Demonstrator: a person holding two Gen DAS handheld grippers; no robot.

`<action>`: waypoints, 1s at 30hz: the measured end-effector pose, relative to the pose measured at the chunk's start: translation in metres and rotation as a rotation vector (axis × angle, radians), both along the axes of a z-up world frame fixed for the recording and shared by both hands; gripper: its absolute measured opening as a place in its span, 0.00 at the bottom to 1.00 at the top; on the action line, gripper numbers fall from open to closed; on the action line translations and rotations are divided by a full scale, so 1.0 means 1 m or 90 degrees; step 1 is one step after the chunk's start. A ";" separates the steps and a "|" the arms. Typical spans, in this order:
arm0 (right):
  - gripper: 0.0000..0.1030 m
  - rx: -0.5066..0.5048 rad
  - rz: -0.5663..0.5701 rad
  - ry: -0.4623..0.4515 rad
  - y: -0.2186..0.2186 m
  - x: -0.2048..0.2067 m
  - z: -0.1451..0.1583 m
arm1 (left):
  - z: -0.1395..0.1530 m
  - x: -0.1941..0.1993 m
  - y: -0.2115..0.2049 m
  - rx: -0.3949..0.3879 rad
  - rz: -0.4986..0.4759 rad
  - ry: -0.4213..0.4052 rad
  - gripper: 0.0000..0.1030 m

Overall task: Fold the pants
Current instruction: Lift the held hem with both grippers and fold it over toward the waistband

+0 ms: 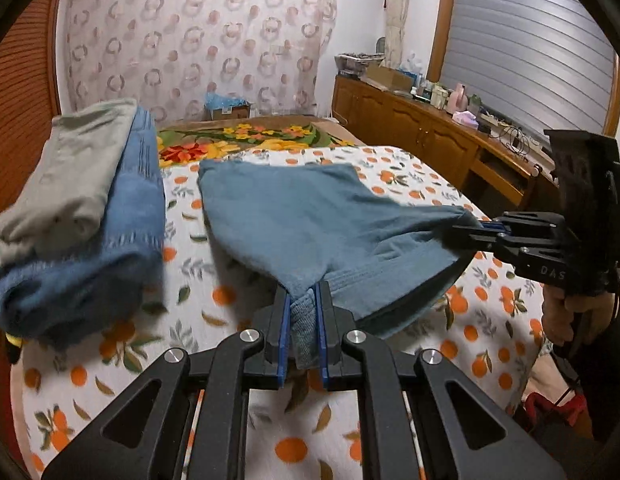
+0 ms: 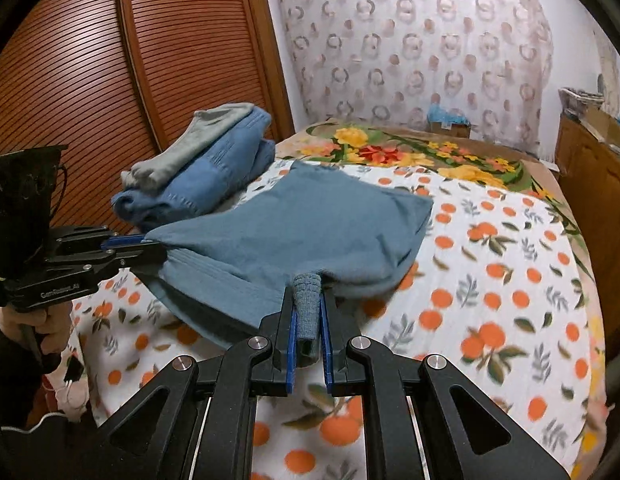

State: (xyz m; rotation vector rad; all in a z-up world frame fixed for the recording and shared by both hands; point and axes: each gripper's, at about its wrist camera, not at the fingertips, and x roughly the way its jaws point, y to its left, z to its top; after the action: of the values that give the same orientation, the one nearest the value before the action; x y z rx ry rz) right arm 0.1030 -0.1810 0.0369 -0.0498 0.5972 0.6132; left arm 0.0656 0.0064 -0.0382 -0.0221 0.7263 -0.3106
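- The pants [image 1: 310,220] hang between two grippers over the bed [image 1: 410,168]; the far edge rests on the bedspread, the near edge is lifted clear of it.
- The left gripper [image 1: 303,300] is clenched on a bunched corner of the near edge; ribbed knit shows between its blue pads [image 1: 285,332].
- The right gripper [image 2: 307,300] is clenched on the other corner in the same way, with a roll of ribbed cloth standing up between its pads.
- A hand [image 2: 33,324] grips each handle below the tool body.
- Material: soft blue-grey knit, matte, with a ribbed band along the held edge, probably the waistband. The cloth appears already doubled, forming a rough trapezoid.
- Handling, judged: light, limp and not fragile. It sags between the two holds and will take whatever shape it is laid in. It will not slip readily on the printed bedspread.
- Grasp points, judged: the two corners of the band are correct, since the thicker rib gives the pads more to bite on. Keep both holds level and apart so the edge stays taut.
- Risk, judged: a slack middle will crease or fold under when lowered.
- A stack [image 2: 197,172] of folded clothes, grey on blue, sits on the bed beside the wardrobe [image 2: 109,60], just left of the pants, not touching as far as I can tell.
- The bedspread is white with an orange fruit print; a floral blanket [image 1: 237,140] lies beyond it.
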 end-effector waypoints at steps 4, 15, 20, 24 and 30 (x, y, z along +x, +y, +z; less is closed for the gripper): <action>0.10 0.005 0.000 0.007 -0.009 -0.019 -0.013 | -0.012 -0.008 -0.002 -0.006 -0.002 0.018 0.12; 0.10 0.014 -0.015 0.020 -0.015 -0.037 -0.026 | -0.023 -0.026 0.000 -0.020 -0.002 0.030 0.12; 0.10 0.008 -0.014 0.014 -0.015 -0.047 -0.034 | -0.026 -0.031 -0.001 -0.024 -0.004 0.034 0.12; 0.10 0.013 -0.015 0.019 -0.017 -0.052 -0.037 | -0.028 -0.034 -0.001 -0.026 -0.003 0.038 0.12; 0.10 0.026 -0.016 0.029 -0.023 -0.055 -0.041 | -0.027 -0.041 -0.003 -0.018 -0.009 0.034 0.12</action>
State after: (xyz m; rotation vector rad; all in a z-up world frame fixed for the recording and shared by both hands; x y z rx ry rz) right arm 0.0477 -0.2035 -0.0040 0.0106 0.6280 0.6031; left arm 0.0250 0.0032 -0.0652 -0.0526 0.7755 -0.3356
